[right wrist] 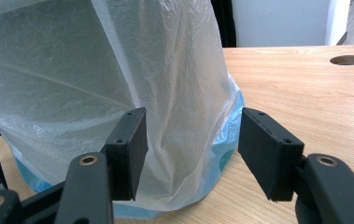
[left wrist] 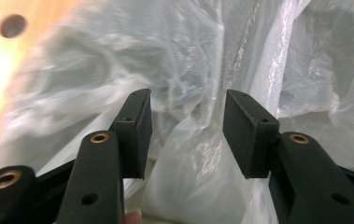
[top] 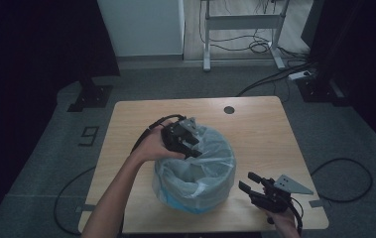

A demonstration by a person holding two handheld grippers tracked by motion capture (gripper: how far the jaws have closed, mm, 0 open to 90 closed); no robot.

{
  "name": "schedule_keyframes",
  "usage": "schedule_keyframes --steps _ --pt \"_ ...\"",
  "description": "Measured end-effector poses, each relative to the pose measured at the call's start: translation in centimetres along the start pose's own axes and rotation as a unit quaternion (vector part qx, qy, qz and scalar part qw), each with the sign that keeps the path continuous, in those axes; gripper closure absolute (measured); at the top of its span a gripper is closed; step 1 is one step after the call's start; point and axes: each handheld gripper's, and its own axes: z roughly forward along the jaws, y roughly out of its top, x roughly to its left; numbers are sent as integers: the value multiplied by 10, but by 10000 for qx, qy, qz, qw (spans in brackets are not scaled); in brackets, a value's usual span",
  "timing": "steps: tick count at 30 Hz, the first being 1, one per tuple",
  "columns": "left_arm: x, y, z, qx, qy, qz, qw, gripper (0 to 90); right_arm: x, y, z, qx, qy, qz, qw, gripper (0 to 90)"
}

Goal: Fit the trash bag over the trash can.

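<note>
**Fitting the liner over the bin rim**

Between the jaws of our left gripper [top: 189, 144] a fold of the clear plastic bag [top: 195, 168] stands, but the pads do not press it; they are about half open. We hold this gripper at the far rim, probably to spread the liner there. Our right gripper [top: 251, 181] waits near the lower side of the blue bin [right wrist: 226, 140], jaws apart and holding nothing, the film only hanging in front of them. The bin stands in the middle of the wooden table [top: 260, 124], with the bag draped down over its outside wall.
</note>
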Motion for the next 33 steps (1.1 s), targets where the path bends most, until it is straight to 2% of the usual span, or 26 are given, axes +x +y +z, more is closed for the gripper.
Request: schedule_keyframes --steps 4,9,16,19,22,26,28,33 --pt "7 -7 -4 88 224 -154 9996 523 1 -1 2 26 3 -22 10000 412" --pt "13 -12 7 369 346 -291 9983 522 1 -1 2 41 0 -14 10000 412" --pt "10 -10 23 796 387 -164 9959 519 -1 -1 1 39 -18 12 10000 412" --pt "8 -8 28 1007 360 -115 9942 518 -1 -1 1 37 -19 10 10000 412" --pt "7 -9 31 1116 357 -80 9931 512 0 -1 1 46 -15 -10 10000 412" --pt "8 -10 24 931 389 -125 9948 492 -1 -1 0 30 -30 12 10000 412" --pt "8 -12 17 704 407 -185 9965 486 -1 -1 0 29 -33 14 10000 411" --pt "4 -17 -2 203 367 -229 9989 473 0 -2 1 42 -28 11 10000 411"
